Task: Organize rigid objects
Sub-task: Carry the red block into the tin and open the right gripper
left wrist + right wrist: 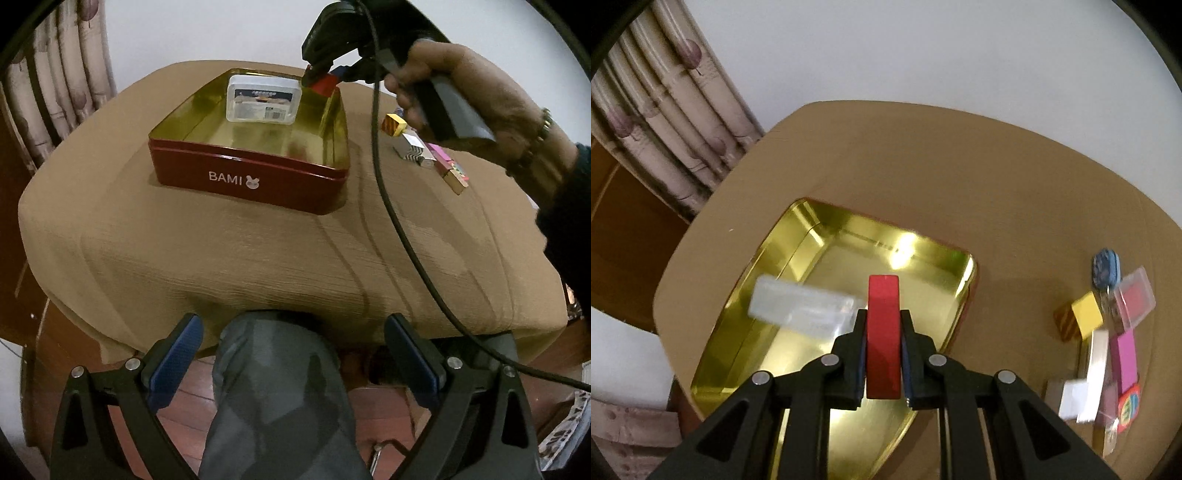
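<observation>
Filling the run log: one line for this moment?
right gripper: shut on red block, over tin | left gripper: open, idle | in tin: clear case

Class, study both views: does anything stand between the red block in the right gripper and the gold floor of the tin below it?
Nothing visible does. The right gripper holds the red block over the open tin. The clear plastic case lies in the tin to one side, leaving bare gold floor beneath the block.

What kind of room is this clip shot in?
Probably a home room: a patterned curtain hangs by the wall, the table wears a tan cloth, and the floor is reddish wood.
</observation>
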Action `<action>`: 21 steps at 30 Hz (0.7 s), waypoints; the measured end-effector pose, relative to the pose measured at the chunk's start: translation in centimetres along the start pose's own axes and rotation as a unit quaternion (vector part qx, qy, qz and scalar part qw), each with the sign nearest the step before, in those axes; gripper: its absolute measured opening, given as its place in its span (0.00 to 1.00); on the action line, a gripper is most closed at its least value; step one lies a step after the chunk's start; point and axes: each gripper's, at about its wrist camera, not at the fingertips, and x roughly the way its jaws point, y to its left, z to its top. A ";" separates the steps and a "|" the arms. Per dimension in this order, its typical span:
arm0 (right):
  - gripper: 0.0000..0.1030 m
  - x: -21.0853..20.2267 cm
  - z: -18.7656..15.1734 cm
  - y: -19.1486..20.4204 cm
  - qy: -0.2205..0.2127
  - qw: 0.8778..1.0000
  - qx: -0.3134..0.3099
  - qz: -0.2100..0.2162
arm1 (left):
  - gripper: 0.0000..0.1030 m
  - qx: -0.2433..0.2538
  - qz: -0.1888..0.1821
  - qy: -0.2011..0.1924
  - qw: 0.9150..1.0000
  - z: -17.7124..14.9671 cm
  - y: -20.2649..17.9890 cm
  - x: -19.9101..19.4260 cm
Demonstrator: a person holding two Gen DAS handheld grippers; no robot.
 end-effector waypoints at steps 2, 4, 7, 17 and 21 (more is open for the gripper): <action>0.15 0.8 0.1 0.1 0.006 1.000 0.006 -0.014 | 0.94 -0.005 -0.004 0.003 1.000 0.0 0.3 0.1; 0.15 0.9 0.0 0.2 0.002 1.000 0.004 -0.024 | 0.94 -0.010 -0.008 0.005 1.000 -0.1 0.4 0.1; 0.17 0.9 -0.1 0.6 -0.003 1.000 0.004 -0.021 | 0.94 -0.011 -0.009 0.008 1.000 -0.2 0.5 0.1; 0.18 -3.9 -3.2 3.7 -0.007 0.993 -0.034 0.117 | 0.94 -0.011 -0.012 0.019 1.000 -0.4 0.3 0.4; 0.18 -1.5 -3.5 6.2 0.031 0.992 -0.052 0.114 | 0.94 -0.013 -0.010 0.028 0.999 -0.5 0.4 0.8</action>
